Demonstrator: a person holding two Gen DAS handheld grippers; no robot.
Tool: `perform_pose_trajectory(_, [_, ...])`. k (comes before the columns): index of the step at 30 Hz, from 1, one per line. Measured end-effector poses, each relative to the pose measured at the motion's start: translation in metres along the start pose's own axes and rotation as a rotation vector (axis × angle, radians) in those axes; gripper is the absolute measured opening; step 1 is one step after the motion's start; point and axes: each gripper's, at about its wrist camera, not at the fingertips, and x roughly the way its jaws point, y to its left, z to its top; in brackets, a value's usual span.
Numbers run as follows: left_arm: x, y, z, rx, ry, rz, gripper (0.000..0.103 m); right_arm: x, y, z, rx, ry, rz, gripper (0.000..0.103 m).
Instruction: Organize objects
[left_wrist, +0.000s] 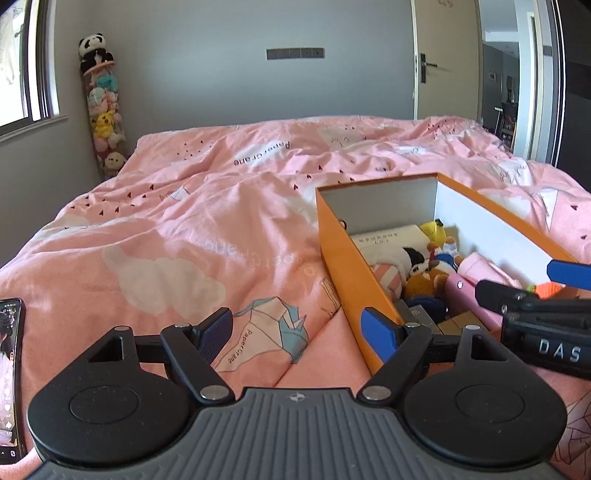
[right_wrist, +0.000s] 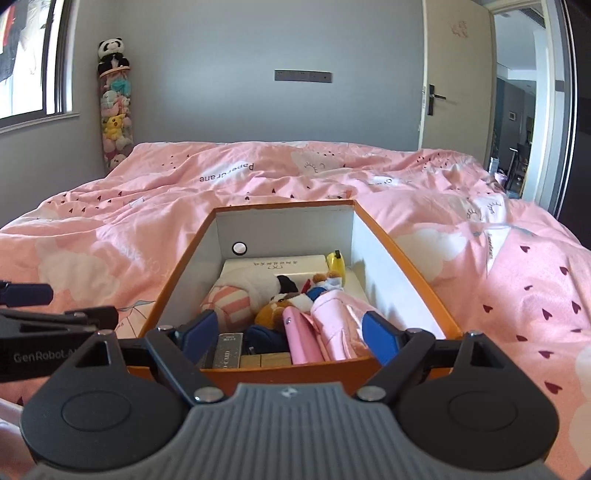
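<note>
An orange box (right_wrist: 177, 273) with white inside walls sits on a bed with a pink blanket (left_wrist: 155, 229). The box is open on top and full of small things. At the far end of the box lies a flat white box (right_wrist: 280, 263), and a yellow banana toy (right_wrist: 335, 263) stands beside it. In the middle of the box are a pink striped soft toy (right_wrist: 226, 301), a brown plush animal (right_wrist: 271, 314) and a little doll in blue (right_wrist: 318, 291). Nearer to the front wall of the box lie a pink pouch (right_wrist: 303, 341), a shiny pink cloth (right_wrist: 338, 317), a dark card box (right_wrist: 226, 350) and a wooden block (right_wrist: 275, 359). The right gripper (right_wrist: 291, 338) hangs over the front end of the box, with its blue fingers (right_wrist: 380, 338) wide apart and nothing between them. The left gripper (left_wrist: 301, 332) is just to the left of the box, low over the blanket, and its fingers (left_wrist: 378, 332) are wide apart too and hold nothing. A phone (left_wrist: 10, 376) lies on the blanket, far left of the box. Far behind the box, in the room corner, a tall tube of plush toys (left_wrist: 103, 118) stands with a panda (left_wrist: 94, 46) on top.
</note>
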Motion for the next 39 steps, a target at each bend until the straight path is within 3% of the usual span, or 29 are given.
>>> perform_pose_trajectory(7, [0.001, 0.0, -0.006, 0.004, 0.024, -0.004, 0.093, -0.003, -0.012, -0.005, 0.059, -0.006, -0.007, 0.09])
perform_pose_trajectory(12, [0.005, 0.002, -0.013, -0.01, 0.083, -0.01, 0.093, -0.004, -0.009, -0.009, 0.04, -0.012, -0.017, 0.092])
perform_pose_trajectory(16, [0.002, 0.0, -0.013, 0.002, 0.07, -0.008, 0.093, -0.004, -0.009, -0.008, 0.04, -0.012, -0.028, 0.097])
perform_pose_trajectory(39, [0.012, 0.003, -0.013, 0.0, 0.126, 0.007, 0.093, 0.007, 0.0, -0.01, -0.007, 0.016, -0.048, 0.099])
